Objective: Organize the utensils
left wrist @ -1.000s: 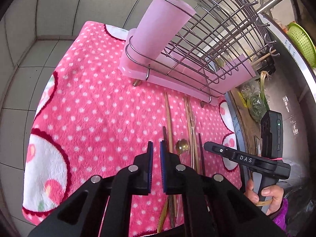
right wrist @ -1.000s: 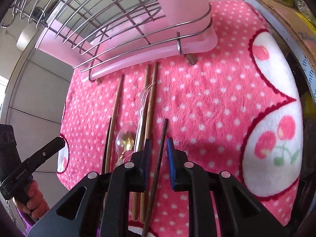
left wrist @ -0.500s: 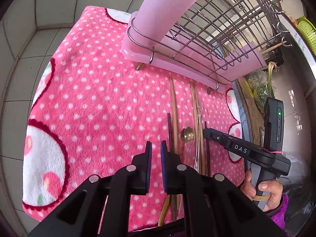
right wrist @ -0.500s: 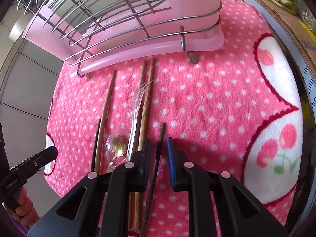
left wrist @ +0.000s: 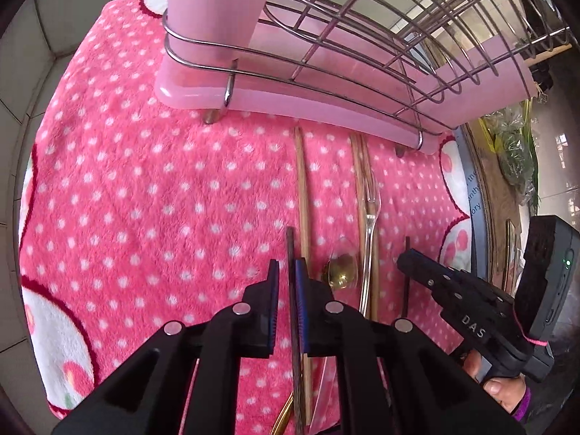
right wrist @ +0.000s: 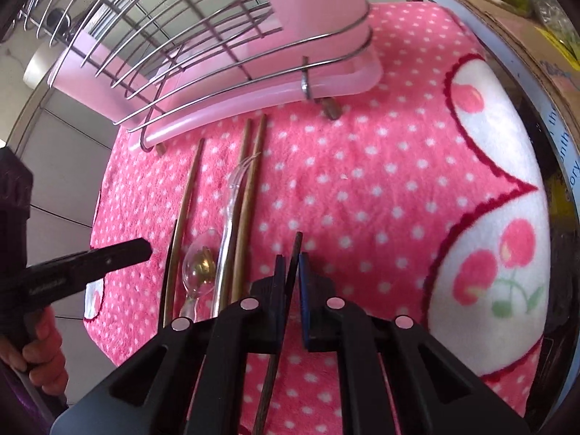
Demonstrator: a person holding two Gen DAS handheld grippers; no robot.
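Fingers [right wrist: 291, 277] now clamping dark chopstick [right wrist: 294, 253].

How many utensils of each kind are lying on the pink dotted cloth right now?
Dark wooden chopsticks: 2
Light wooden chopsticks: 3
Clear plastic fork: 1
Clear plastic spoon: 1
Gold metal spoon: 1
Total: 8

Right tongs [right wrist: 289, 282] pitched steeply down, jaws closed to slim gap. Left tongs [left wrist: 286, 290] pitched steeply down, jaws nearly together. Bare hand [left wrist: 502, 389] grips right handle.
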